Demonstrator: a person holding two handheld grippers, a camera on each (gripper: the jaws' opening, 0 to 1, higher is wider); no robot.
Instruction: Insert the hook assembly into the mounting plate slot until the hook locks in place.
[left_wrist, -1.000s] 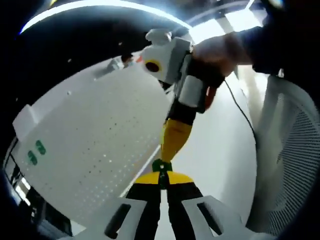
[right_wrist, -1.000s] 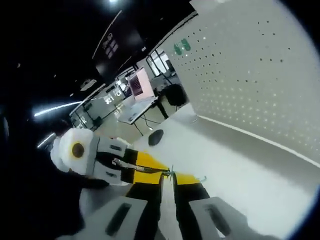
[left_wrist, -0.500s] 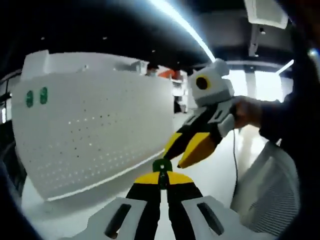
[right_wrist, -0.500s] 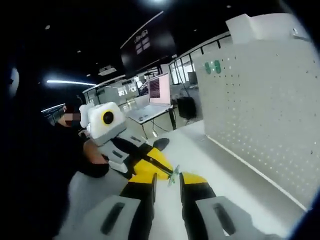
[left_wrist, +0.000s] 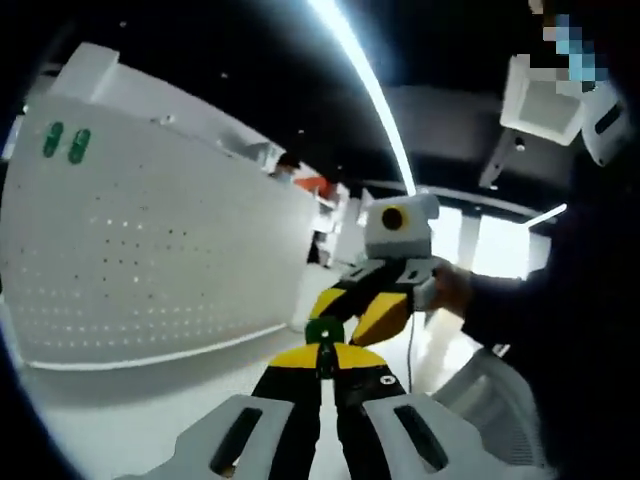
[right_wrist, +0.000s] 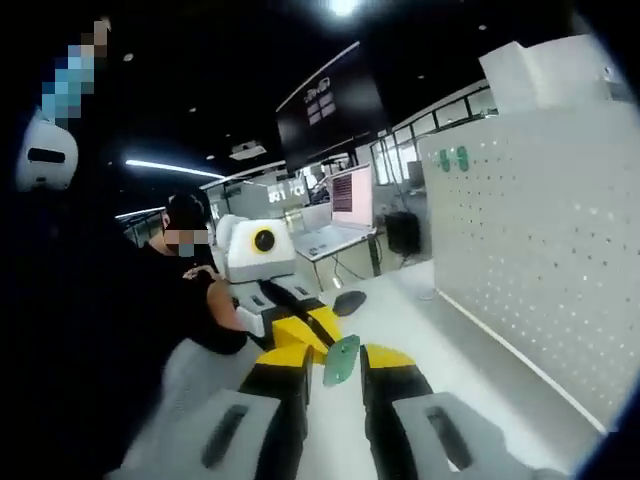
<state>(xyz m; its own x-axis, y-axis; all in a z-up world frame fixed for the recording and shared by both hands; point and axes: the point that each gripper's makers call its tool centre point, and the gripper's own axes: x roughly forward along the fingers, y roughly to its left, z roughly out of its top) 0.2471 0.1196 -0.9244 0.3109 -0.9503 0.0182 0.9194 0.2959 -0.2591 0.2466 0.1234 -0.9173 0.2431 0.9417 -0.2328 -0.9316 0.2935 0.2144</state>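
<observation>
Grippers levelled in front of the pegboard, green parts still pinched

Both views have swung since a second ago, so the cameras have moved: the white perforated pegboard panel (left_wrist: 150, 260), which filled the frame at a steep tilt, now stands nearly upright at the left of the left gripper view and at the right of the right gripper view (right_wrist: 545, 250).

In the left gripper view, the left gripper (left_wrist: 322, 352) has its yellow-and-black jaws together on a small dark green round-topped piece (left_wrist: 323, 331) at their tips. Just beyond, the right gripper (left_wrist: 368, 308) comes in from the right, pointed toward the green piece, with a person's hand (left_wrist: 450, 288) wrapped round its handle and a dark sleeve behind.

In the right gripper view, the right gripper (right_wrist: 338, 362) has its jaws slightly apart, pressed on either side of a pale green translucent flat plate (right_wrist: 341, 360) that stands on edge between them. The left gripper (right_wrist: 300, 330) reaches in from the left, its tips near that plate; whether they touch cannot be told. A white counter (right_wrist: 420, 310) runs below the pegboard panel's foot.
</observation>
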